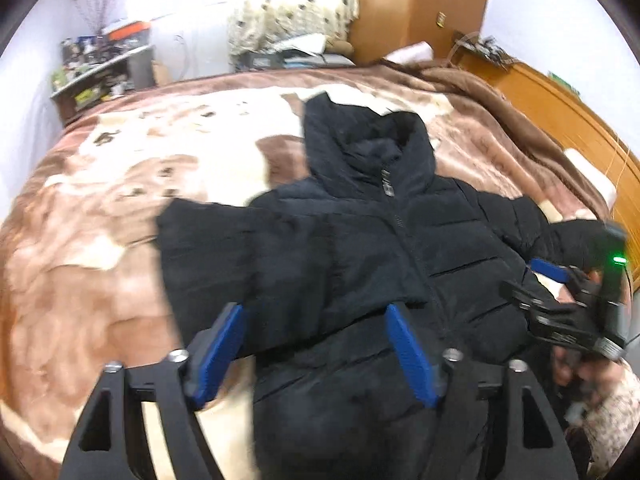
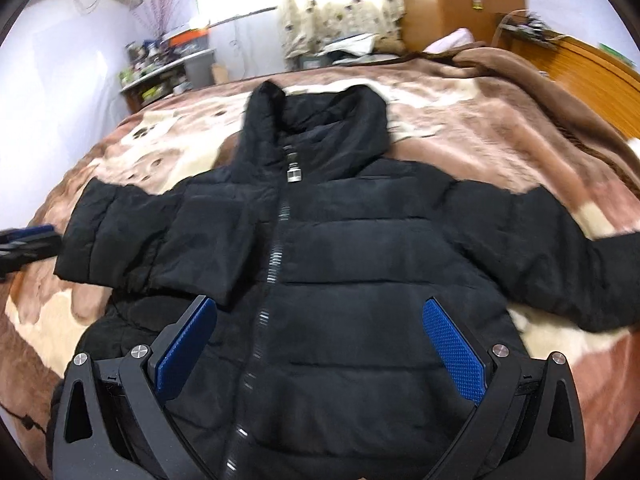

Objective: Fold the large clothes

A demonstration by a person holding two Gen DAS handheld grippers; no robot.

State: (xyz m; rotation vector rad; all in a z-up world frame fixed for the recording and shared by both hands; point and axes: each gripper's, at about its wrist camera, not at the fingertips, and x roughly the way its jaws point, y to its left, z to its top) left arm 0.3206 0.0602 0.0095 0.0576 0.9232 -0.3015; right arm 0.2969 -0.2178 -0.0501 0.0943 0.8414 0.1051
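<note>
A black hooded puffer jacket lies zipped, front up, on the bed. Its left sleeve is folded in over the chest, while the right sleeve stretches out to the right. My left gripper hovers open over the folded sleeve and lower front, with its blue pads wide apart and pressing on nothing. Over the jacket's lower front my right gripper also stands open and empty. The left wrist view shows the right gripper beside the right sleeve. The left gripper shows at the right wrist view's left edge.
A brown and cream blanket covers the bed. A wooden headboard runs along the right. A cluttered shelf, a curtain and a wooden wardrobe stand beyond the far edge.
</note>
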